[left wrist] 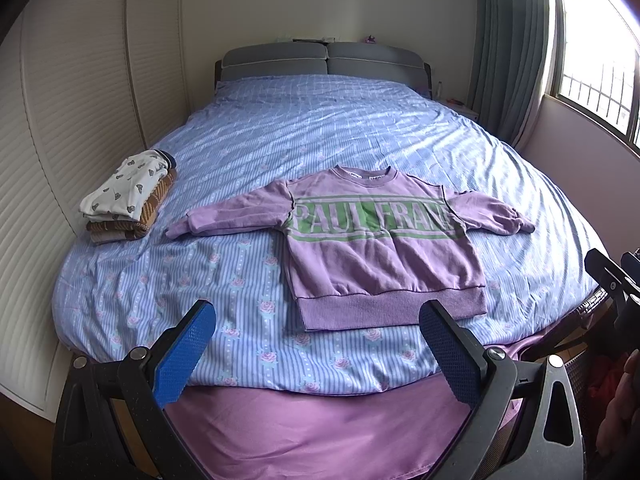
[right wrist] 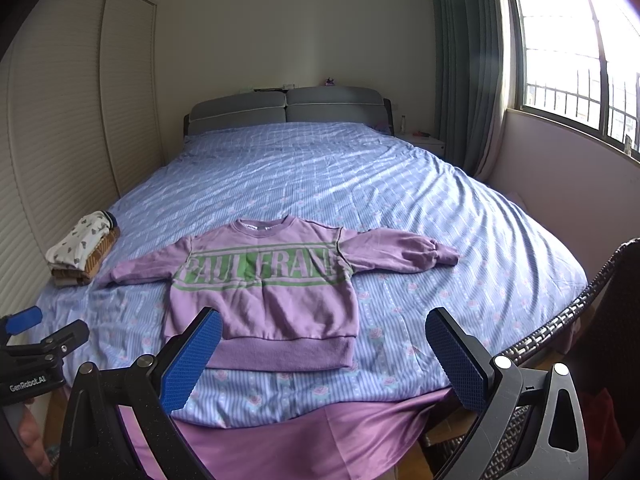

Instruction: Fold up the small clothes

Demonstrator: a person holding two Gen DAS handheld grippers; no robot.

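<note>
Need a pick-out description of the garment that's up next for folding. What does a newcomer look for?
Start at the large bed with the blue striped floral quilt; near its foot edge a small lilac sweatshirt lies flat, sleeves spread. Green block lettering across its chest sets it apart from the folded stack of white patterned and brown clothes at the bed's left edge.

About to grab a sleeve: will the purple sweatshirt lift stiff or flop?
The purple sweatshirt lies flat and wrinkled, so it will likely drape limply. Its spread sleeves would probably trail. The thick ribbed hem suggests some weight.
</note>
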